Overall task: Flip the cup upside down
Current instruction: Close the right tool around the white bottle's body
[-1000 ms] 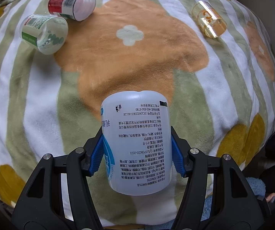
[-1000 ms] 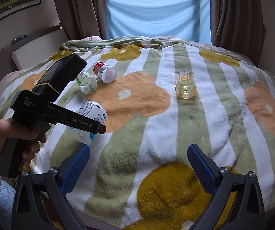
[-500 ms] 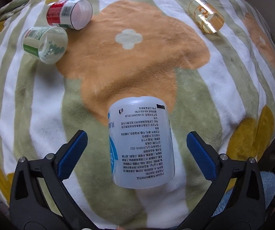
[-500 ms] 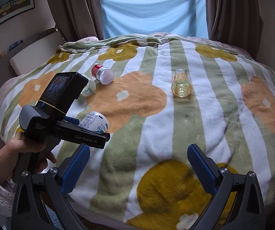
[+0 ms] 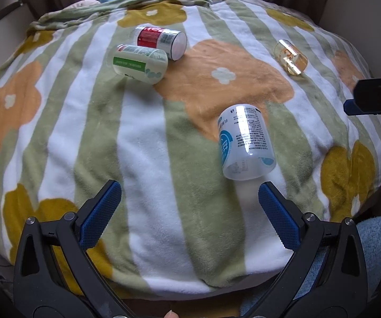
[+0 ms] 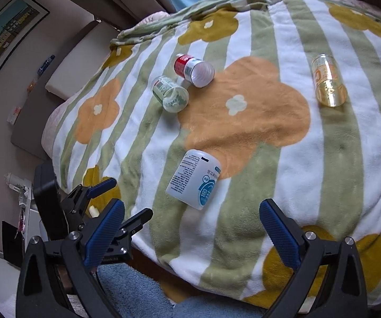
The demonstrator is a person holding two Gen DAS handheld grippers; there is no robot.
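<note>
The white cup with a blue label (image 5: pixel 246 143) rests on the striped flower blanket (image 5: pixel 142 159) with its closed base up and its wide mouth down, leaning a little. Nothing holds it. My left gripper (image 5: pixel 187 188) is open, drawn back toward the bed's near edge, and the cup sits ahead of its right finger. In the right wrist view the same cup (image 6: pixel 194 182) lies just beyond my right gripper (image 6: pixel 191 206), which is open and empty. The left tool's black body (image 6: pixel 47 201) shows at lower left.
A red-labelled cup (image 5: pixel 161 42) and a green-labelled cup (image 5: pixel 140 63) lie on their sides at the back left. An amber clear glass (image 5: pixel 291 57) lies on its side at the back right. The blanket (image 6: pixel 283 159) drops off at the near edge above blue cloth (image 6: pixel 137 291).
My left gripper opened, let go of the white cup and pulled back and left. The cup stays on the blanket, base up. The right gripper tilted down toward the bed.
</note>
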